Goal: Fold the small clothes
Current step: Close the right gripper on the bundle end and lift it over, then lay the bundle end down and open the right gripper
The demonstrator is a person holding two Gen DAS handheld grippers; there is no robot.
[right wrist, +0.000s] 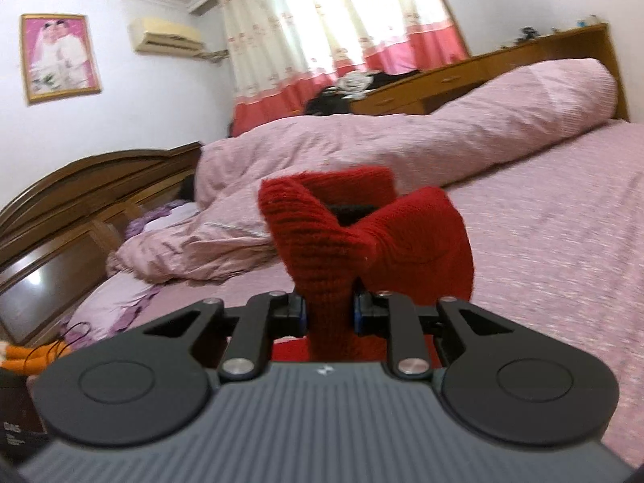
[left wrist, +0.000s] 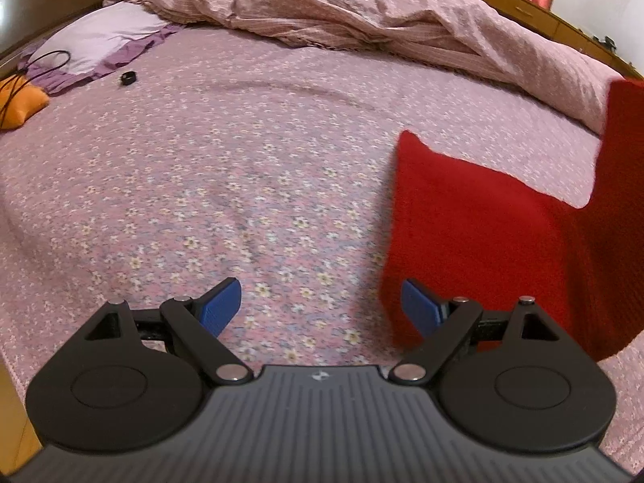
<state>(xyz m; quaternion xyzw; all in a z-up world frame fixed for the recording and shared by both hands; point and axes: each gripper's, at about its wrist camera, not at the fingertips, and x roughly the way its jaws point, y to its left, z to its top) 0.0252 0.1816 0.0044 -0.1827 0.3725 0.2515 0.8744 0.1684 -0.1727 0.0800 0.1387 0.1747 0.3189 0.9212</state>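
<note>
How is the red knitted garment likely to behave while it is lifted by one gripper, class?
Probably floppy: the red knitted garment bunches and folds over where the right gripper pinches it, and it hangs in loose drapes beside the open left gripper. Its ribbed knit likely grips the pads rather than slipping. It seems light.

The left wrist camera looks steeply down over its open blue-padded left gripper (left wrist: 322, 306) onto the pink flowered bedsheet (left wrist: 225, 185), quite near. The right wrist camera sits low, tilted, facing the far cream-and-pink curtains (right wrist: 338, 32). Both share the red knitted garment (right wrist: 342, 233) and probably the same crumpled pink quilt (left wrist: 354, 12).
</note>
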